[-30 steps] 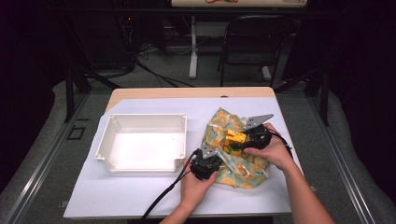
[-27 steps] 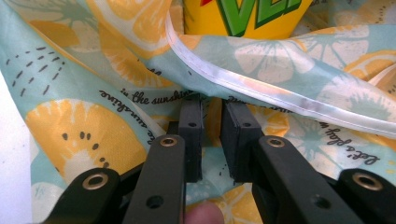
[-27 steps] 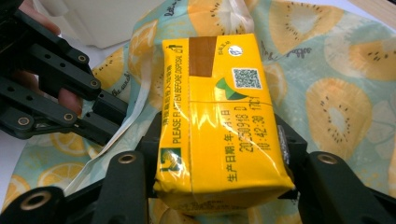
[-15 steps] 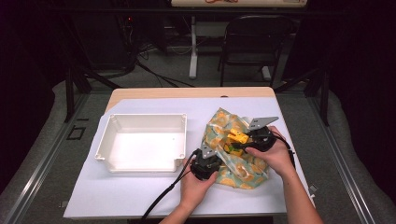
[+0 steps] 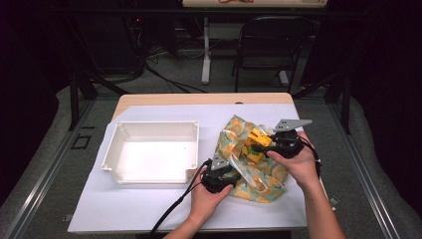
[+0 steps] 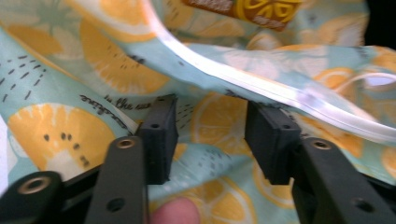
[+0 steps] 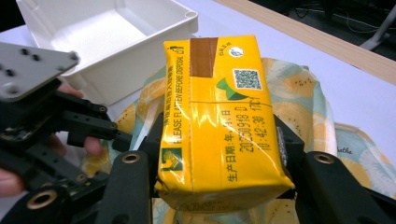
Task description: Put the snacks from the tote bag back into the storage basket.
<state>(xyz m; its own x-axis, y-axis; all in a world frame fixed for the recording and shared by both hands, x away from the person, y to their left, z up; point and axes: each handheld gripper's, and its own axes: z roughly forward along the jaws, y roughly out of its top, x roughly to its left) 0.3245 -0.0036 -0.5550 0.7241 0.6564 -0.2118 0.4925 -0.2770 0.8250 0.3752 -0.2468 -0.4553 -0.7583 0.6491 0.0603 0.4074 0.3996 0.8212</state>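
Lifting the yellow carton clamped in my right gripper, I kept my spread left gripper pinning the bag steady.

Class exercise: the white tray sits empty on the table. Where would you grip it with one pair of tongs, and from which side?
Grip the near right wall of the white tray, coming from above with one jaw inside and one outside. The thin, upright wall stands nearest the left tongs.
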